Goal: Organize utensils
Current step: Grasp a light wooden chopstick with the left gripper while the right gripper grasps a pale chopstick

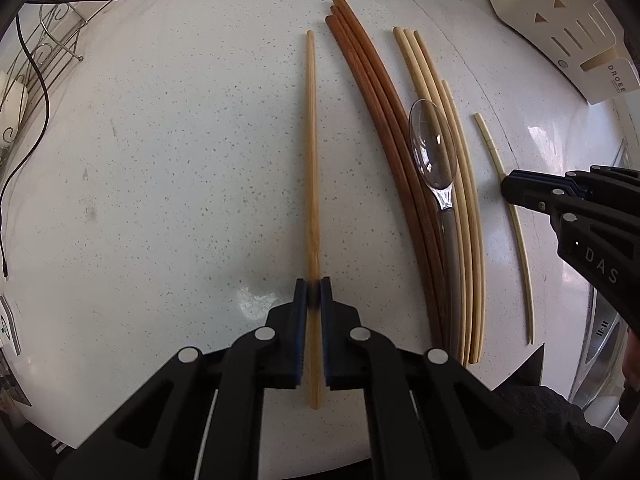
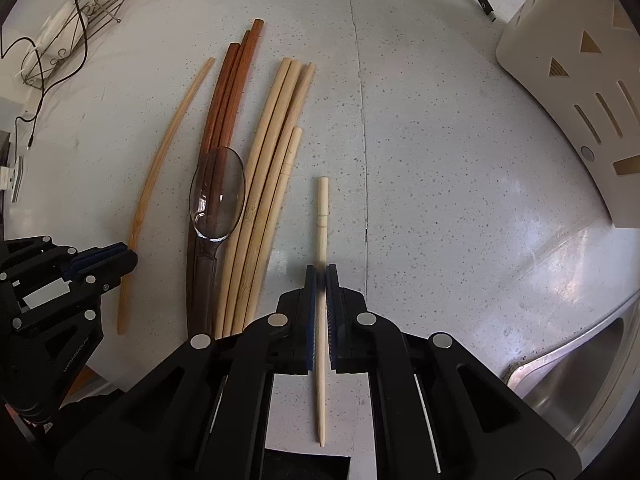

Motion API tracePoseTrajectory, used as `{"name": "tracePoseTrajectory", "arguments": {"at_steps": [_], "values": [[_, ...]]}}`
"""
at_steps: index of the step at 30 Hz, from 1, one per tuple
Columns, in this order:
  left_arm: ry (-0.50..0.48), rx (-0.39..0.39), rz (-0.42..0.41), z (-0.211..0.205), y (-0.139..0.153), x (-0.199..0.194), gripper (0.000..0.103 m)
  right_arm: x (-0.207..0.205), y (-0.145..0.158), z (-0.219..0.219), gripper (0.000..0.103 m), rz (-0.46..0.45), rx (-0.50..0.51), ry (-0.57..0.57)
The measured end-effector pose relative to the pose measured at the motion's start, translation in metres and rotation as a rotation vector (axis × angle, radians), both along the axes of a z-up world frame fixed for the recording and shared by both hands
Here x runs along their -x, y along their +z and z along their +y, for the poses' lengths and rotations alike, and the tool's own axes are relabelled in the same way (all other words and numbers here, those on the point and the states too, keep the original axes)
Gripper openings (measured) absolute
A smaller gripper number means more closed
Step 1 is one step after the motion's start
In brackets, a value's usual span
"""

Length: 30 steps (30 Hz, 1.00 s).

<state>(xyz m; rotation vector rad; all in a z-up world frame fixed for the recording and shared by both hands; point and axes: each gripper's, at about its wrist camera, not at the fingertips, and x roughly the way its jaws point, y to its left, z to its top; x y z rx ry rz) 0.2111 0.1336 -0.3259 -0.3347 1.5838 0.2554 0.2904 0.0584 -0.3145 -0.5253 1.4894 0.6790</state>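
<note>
On cream holder [image 1: 568, 36]: "DROEE". Left jaws clamp tan chopstick [image 1: 311, 160]; right jaws, pale chopstick [image 2: 322, 216].

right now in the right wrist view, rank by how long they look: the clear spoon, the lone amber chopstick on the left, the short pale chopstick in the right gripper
1. amber chopstick, longest
2. pale chopstick and clear spoon: look similar, and the right gripper hides part of the chopstick, so unranked

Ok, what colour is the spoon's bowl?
Clear, see-through plastic; the spoon shows best in the right wrist view.

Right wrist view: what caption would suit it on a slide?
Right tool shut on a pale chopstick, beside sorted chopsticks and a clear spoon on the speckled counter.
</note>
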Motion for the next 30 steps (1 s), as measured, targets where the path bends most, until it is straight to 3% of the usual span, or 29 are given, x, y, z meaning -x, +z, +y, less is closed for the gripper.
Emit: {"name": "tracePoseTrajectory", "arguments": {"at_steps": [12, 22, 30], "values": [[0.070, 0.054, -0.073, 0.022, 0.010, 0.016, 0.006, -0.012, 0.001, -0.016, 0.004, 0.033, -0.056, -0.055], [0.076, 0.052, -0.143, 0.032, 0.026, 0.014, 0.006, -0.007, 0.024, -0.030, 0.004, 0.024, -0.126, -0.100], [0.068, 0.069, -0.115, 0.040, 0.023, 0.028, 0.006, -0.006, 0.022, -0.035, 0.004, 0.015, -0.112, -0.110]]}}
